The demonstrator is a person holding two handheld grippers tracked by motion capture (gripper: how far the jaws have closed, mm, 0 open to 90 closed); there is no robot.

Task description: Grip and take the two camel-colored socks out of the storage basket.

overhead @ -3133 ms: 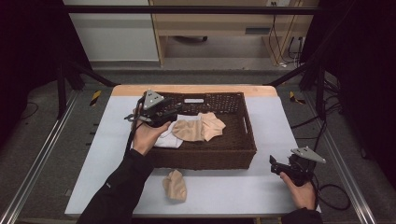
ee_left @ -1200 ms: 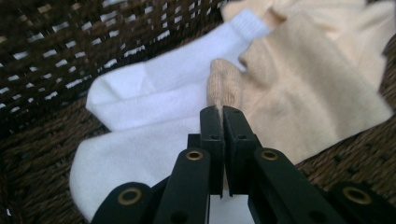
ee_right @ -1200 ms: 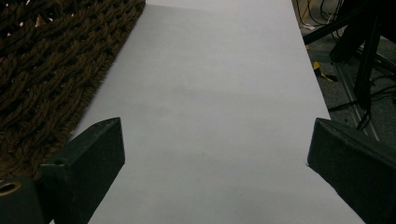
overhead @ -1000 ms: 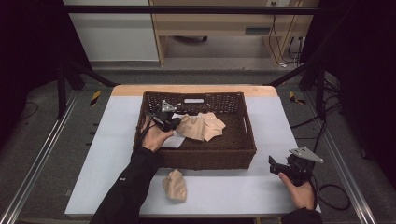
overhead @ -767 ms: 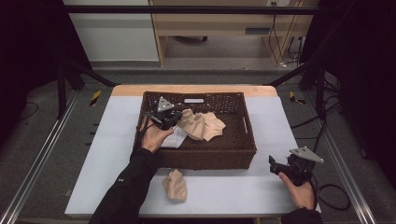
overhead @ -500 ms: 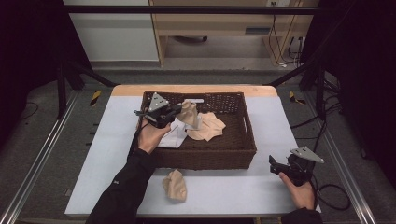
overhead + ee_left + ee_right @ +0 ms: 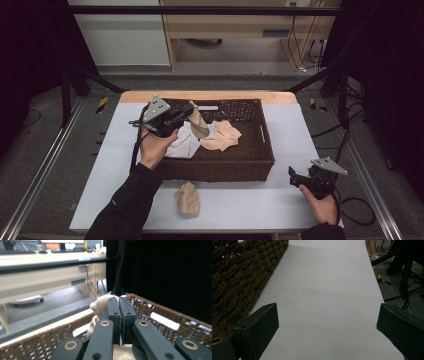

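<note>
beige sock [image 7: 196,121], brown woven basket [image 7: 240,159]

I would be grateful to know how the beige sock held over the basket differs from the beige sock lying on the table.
The held beige sock hangs stretched from the left hand-held gripper, whose jaws are shut on it; the beige sock on the table lies crumpled and untouched. The held sock is over the wicker basket; the other lies outside it, in front of its near wall. Both are the same beige knit.
</note>
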